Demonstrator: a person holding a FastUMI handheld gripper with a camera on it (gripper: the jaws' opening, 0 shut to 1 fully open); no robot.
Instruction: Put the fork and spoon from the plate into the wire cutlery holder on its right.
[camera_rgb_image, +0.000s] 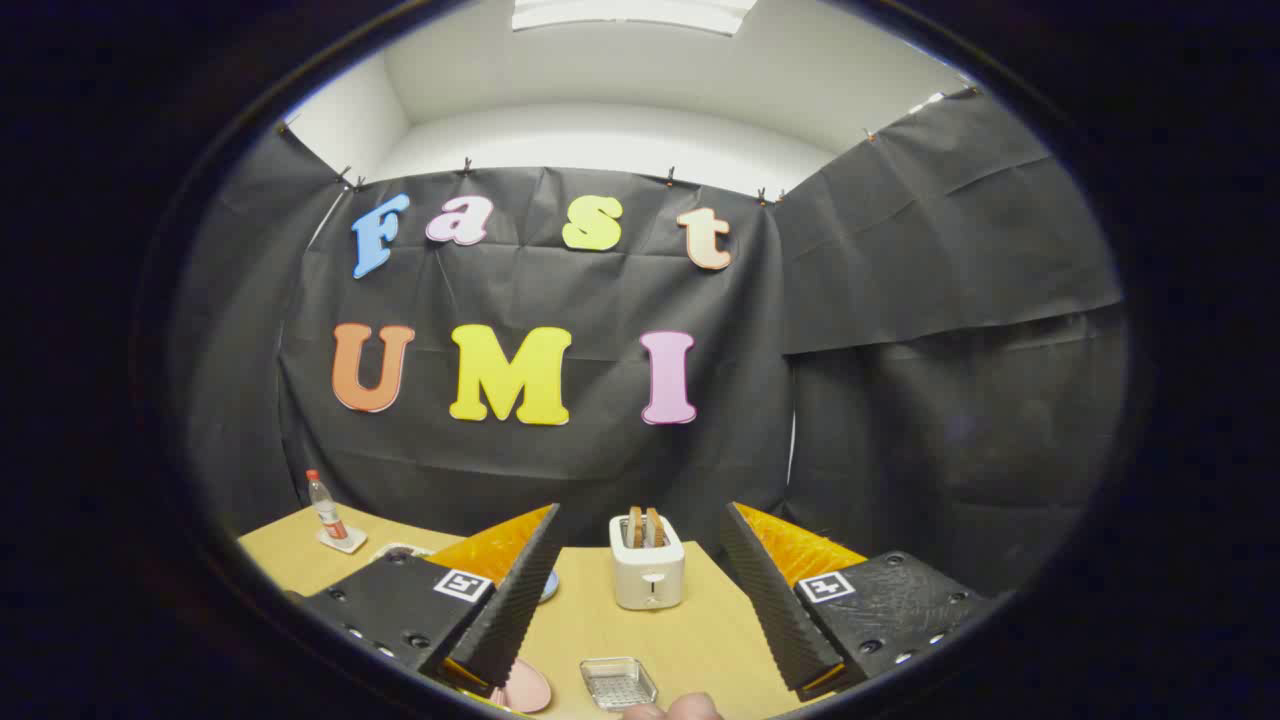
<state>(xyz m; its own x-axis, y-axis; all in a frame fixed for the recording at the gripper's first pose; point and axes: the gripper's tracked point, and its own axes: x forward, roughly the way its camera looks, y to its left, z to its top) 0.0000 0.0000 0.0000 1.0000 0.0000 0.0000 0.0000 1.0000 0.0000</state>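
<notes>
- Hovering above the wooden table (700, 620), the gripper (640, 590) has its fingers spread wide with nothing between them.
- Wire cutlery holder (618, 683) sits on the table between the fingers, near their bases.
- Pink plate (527, 687) lies just left of the holder, partly hidden by the left finger; fork and spoon cannot be made out.
- White toaster (647, 573) with two slices stands beyond the holder.
- Bottle (326, 508) stands far left on a coaster.
- A fingertip (680, 708) shows below the holder.

Staged recording booth — black cloth walls (900, 300) round a tabletop (690, 620).

Matt wooden-looking table (690, 620), seemingly glossy plastic toaster (647, 575).
</notes>
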